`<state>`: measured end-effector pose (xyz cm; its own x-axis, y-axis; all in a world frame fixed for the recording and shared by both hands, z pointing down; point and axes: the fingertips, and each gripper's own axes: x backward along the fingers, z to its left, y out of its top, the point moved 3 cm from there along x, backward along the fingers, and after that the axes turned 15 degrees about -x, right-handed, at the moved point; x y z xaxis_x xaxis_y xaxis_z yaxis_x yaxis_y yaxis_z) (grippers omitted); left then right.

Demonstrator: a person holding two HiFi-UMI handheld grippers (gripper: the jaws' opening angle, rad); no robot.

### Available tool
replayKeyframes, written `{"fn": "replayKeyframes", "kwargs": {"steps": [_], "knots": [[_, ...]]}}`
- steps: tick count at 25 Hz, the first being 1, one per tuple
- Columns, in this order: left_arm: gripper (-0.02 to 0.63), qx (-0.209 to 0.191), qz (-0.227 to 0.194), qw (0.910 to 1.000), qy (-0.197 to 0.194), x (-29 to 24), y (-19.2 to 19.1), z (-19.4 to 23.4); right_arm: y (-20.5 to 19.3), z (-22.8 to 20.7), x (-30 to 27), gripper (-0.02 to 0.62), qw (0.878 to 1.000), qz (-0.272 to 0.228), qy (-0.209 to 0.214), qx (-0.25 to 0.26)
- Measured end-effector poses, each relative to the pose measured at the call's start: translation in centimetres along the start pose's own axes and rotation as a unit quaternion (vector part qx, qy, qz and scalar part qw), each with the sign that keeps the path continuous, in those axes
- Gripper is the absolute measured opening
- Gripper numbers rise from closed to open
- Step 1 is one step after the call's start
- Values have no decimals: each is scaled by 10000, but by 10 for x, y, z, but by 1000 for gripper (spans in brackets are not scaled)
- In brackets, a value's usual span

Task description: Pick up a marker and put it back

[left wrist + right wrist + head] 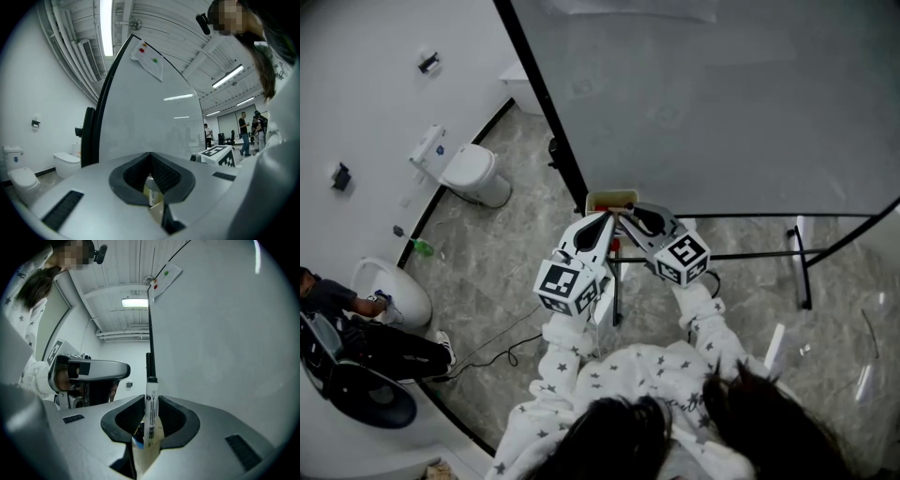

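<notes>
A marker (150, 416) with a white printed barrel and a black cap stands upright between the jaws of my right gripper (151, 401), which is shut on it. Its cap points up along the black edge of the whiteboard (225, 333). In the head view both grippers are raised side by side at the whiteboard's (722, 112) lower left edge, the right gripper (625, 214) just right of the left gripper (607, 217). My left gripper's (150, 161) jaws meet at their tips; a small pale piece low between them is too unclear to name.
A yellow tray (612, 198) with something red in it hangs at the board's edge, right beyond the jaw tips. The board's black stand legs (800, 262) spread over the marble floor. Toilets (473, 173) line the left wall, where a person (356, 323) sits.
</notes>
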<state>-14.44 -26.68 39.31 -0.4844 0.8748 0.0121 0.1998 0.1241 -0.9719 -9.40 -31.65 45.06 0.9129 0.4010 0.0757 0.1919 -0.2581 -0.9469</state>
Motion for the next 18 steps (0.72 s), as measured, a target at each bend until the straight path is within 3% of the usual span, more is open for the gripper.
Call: {"fn": "replayKeyframes", "kwargs": {"steps": [8, 11, 18], "knots": [[2, 58, 128, 9999, -17, 3, -17, -5, -9, -1, 3, 86, 9998, 124, -141, 25], [2, 93, 186, 9998, -11, 5, -23, -6, -6, 2, 5, 149, 9999, 120, -75, -55], [2, -8, 88, 10000, 12, 9, -7, -5, 20, 12, 13, 149, 9999, -17, -109, 67]]}}
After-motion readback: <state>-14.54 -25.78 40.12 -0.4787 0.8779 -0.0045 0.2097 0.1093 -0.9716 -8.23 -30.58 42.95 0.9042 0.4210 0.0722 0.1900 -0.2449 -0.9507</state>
